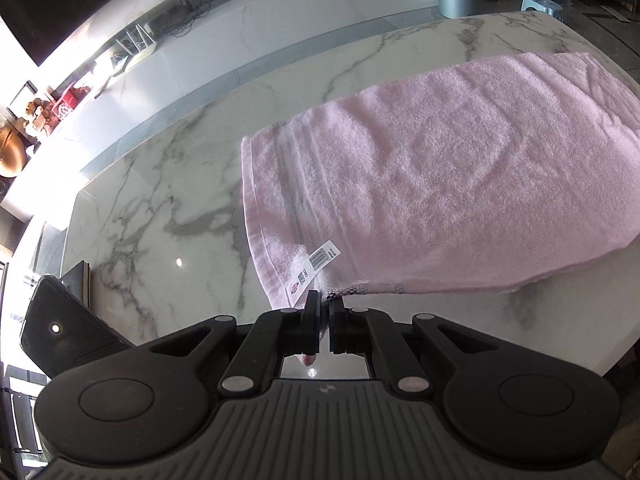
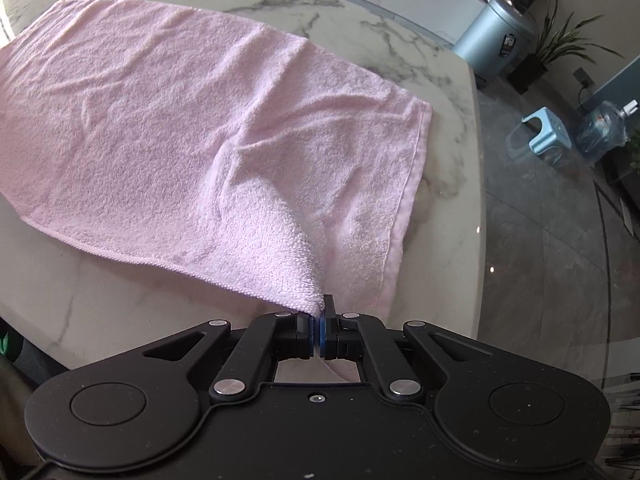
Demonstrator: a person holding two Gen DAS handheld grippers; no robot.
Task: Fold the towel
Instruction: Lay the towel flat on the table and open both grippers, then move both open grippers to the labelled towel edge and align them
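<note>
A pink towel [image 1: 440, 168] lies spread on a white marble table [image 1: 168, 200]. My left gripper [image 1: 325, 300] is shut on the towel's near left corner, beside its white barcode label [image 1: 320, 258], and lifts that corner off the table. In the right wrist view the same towel [image 2: 180, 120] stretches away to the left. My right gripper [image 2: 319, 312] is shut on the near right corner, which is raised and pulled toward me. The near edge between both corners hangs slightly above the table.
A dark phone [image 1: 60, 332] sits at the table's left edge. The table's right edge [image 2: 478, 160] drops to a grey floor with a blue stool [image 2: 548, 136], a water jug [image 2: 604, 128], a grey bin [image 2: 496, 36] and a potted plant [image 2: 560, 40]. A white counter [image 1: 280, 12] runs behind.
</note>
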